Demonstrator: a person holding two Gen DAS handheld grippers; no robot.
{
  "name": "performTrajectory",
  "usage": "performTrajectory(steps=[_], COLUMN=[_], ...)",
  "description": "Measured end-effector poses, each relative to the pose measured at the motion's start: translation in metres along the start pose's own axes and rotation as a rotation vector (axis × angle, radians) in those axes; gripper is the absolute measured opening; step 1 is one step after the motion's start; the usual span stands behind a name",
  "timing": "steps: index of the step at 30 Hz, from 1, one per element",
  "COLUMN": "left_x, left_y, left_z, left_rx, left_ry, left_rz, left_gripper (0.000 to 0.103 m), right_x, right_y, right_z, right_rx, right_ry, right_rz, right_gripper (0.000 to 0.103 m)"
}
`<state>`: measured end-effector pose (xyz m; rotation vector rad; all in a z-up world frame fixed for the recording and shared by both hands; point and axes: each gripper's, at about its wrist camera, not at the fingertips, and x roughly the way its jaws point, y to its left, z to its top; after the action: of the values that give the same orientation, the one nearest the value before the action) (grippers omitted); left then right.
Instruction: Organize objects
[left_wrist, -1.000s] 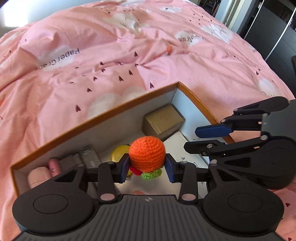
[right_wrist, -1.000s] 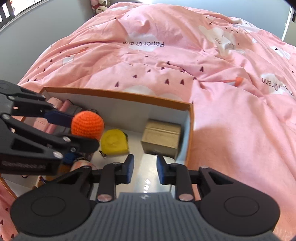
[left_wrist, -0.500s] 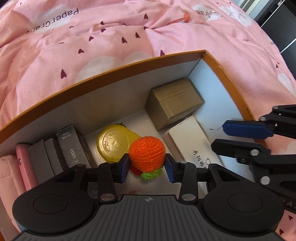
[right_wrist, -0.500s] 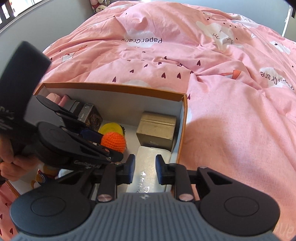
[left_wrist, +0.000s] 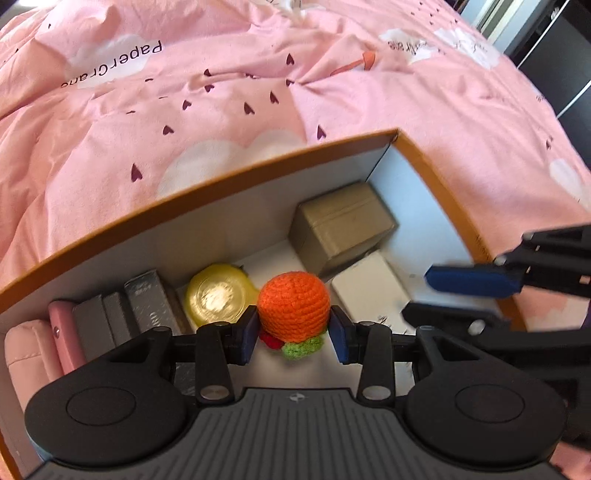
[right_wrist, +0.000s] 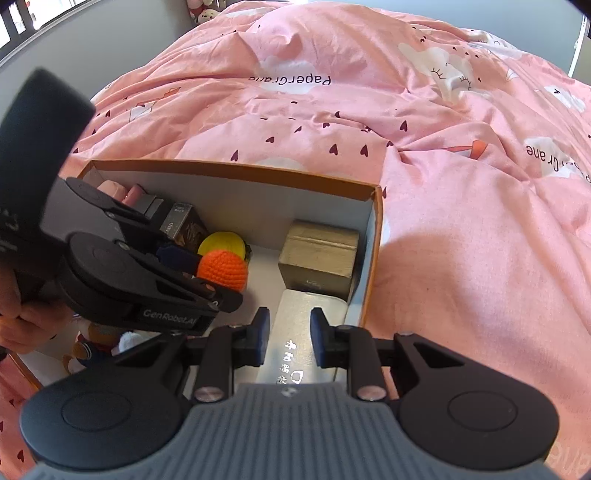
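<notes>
My left gripper (left_wrist: 293, 334) is shut on an orange crochet ball (left_wrist: 293, 312) with green and red bits under it. It holds the ball inside an orange-rimmed cardboard box (left_wrist: 221, 181), above the box floor. The ball also shows in the right wrist view (right_wrist: 221, 271), beside a yellow round item (right_wrist: 221, 242). My right gripper (right_wrist: 286, 341) is open and empty, above a white flat box (right_wrist: 295, 339) at the box's right side.
Inside the box are a tan carton (left_wrist: 343, 225), a yellow round item (left_wrist: 218, 295), grey and pink upright packs (left_wrist: 107, 325) and a plush toy (right_wrist: 92, 343). The box lies on a pink duvet (left_wrist: 258, 74). Dark furniture (left_wrist: 554, 48) stands at the right.
My left gripper has lowered into the box with the ball, then eased back slightly. My right gripper has drawn back a little over the white flat box.
</notes>
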<state>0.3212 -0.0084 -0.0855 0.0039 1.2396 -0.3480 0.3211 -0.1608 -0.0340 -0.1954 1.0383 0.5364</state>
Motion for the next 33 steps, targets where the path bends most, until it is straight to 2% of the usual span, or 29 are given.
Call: performTrajectory(steps=[12, 16, 21, 25, 29, 33], left_x=[0.015, 0.013, 0.006, -0.013, -0.045, -0.085], left_y=[0.002, 0.003, 0.003, 0.001, -0.005, -0.015], left_z=[0.021, 0.021, 0.021, 0.014, 0.002, -0.019], left_rx=[-0.04, -0.044, -0.046, -0.047, -0.04, -0.024], left_ry=[-0.05, -0.073, -0.092, -0.147, -0.209, -0.279], left_rz=[-0.005, -0.018, -0.007, -0.002, 0.039, 0.096], left_gripper=[0.047, 0.056, 0.057, 0.057, 0.057, 0.057], right_x=[0.0, 0.001, 0.001, -0.006, -0.021, -0.045], right_y=[0.003, 0.004, 0.004, 0.005, 0.011, 0.022], right_z=[-0.002, -0.002, -0.003, -0.006, -0.008, -0.012], right_rx=[-0.021, -0.026, -0.024, -0.018, -0.022, -0.026], right_ry=[0.013, 0.018, 0.019, 0.005, -0.019, -0.072], right_rz=[-0.001, 0.002, 0.0, -0.002, 0.001, 0.001], right_gripper=[0.025, 0.025, 0.025, 0.026, 0.026, 0.033])
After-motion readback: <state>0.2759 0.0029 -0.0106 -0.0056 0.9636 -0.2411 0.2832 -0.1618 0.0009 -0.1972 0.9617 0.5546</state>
